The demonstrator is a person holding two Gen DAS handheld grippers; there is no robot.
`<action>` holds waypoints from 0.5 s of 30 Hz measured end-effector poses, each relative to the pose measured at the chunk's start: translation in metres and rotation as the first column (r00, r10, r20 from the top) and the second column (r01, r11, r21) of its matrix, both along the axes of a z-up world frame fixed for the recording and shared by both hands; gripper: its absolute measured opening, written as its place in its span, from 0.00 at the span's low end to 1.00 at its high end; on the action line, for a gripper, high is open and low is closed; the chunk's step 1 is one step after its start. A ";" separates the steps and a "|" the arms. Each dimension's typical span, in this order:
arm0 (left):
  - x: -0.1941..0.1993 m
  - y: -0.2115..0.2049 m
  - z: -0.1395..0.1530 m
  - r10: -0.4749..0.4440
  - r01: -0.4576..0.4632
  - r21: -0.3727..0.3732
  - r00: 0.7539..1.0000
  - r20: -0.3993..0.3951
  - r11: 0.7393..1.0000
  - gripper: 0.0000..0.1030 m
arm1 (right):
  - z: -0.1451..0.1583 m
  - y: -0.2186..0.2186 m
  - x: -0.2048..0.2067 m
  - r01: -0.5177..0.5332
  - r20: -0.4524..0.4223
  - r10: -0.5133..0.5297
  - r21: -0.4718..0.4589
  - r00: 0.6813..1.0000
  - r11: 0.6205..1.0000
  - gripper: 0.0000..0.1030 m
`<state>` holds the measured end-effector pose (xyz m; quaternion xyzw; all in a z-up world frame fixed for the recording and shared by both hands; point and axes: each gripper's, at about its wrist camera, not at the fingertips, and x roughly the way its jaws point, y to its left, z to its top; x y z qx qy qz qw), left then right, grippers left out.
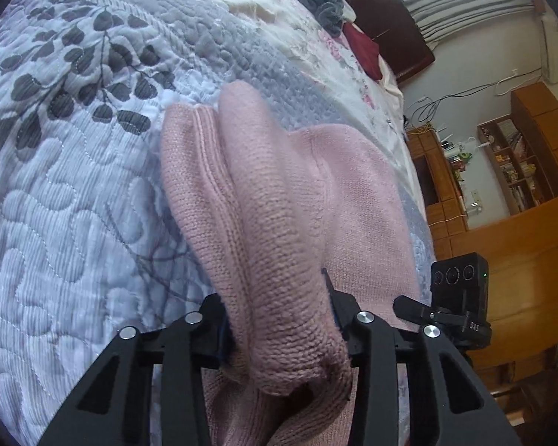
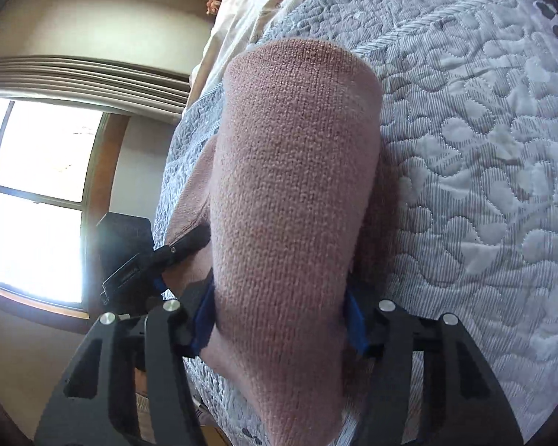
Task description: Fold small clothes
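Left wrist view shows the left gripper (image 1: 279,342) pinching a thick roll of the pink knit (image 1: 271,223), its jaws pressed into the bunched fabric on either side. The rest of the knit drapes forward and down onto the quilt (image 1: 74,186), where a ribbed hem lies flat on the leaf print. The right gripper (image 2: 279,319) likewise clamps a fold of the same knit, blue pads squeezing it from both sides, and the cloth bulges up and away from it over the quilt. Part of the other gripper appears at the left edge of that view, so the two grips seem to sit near each other, though the fisheye makes this hard to judge.

The risks lie in the grips. Each holds a fat, rounded bundle rather than a clean edge, so layers could slip out unevenly if pulled, leaving the fold skewed. Loose knit stretches, so lifting too fast may drag the hem across the quilt and undo its flat lie. Releasing one side early would let the roll flop open.
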<state>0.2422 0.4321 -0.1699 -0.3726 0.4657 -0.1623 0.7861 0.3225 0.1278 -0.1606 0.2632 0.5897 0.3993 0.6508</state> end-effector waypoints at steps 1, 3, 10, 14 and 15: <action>-0.005 -0.008 0.006 -0.010 0.010 -0.009 1.000 0.014 1.000 0.37 | 0.007 -0.005 -0.003 -0.002 0.012 0.002 0.001 1.000 1.000 0.54; -0.016 -0.027 0.018 -0.032 0.033 -0.021 0.999 0.033 0.999 0.37 | 0.022 -0.022 -0.014 -0.007 0.035 0.007 0.004 0.999 1.000 0.54; -0.047 -0.116 0.044 -0.117 0.127 -0.084 0.987 0.114 0.988 0.37 | 0.068 -0.120 -0.061 0.011 0.103 -0.009 -0.021 0.995 1.000 0.54; -0.057 -0.166 0.038 -0.160 0.169 -0.084 0.981 0.107 0.982 0.37 | 0.067 -0.173 -0.082 0.046 0.094 -0.041 -0.051 0.995 0.998 0.54; -0.059 -0.176 0.032 -0.166 0.175 -0.087 0.981 0.097 0.981 0.37 | 0.062 -0.184 -0.086 0.057 0.085 -0.052 -0.056 0.995 0.997 0.54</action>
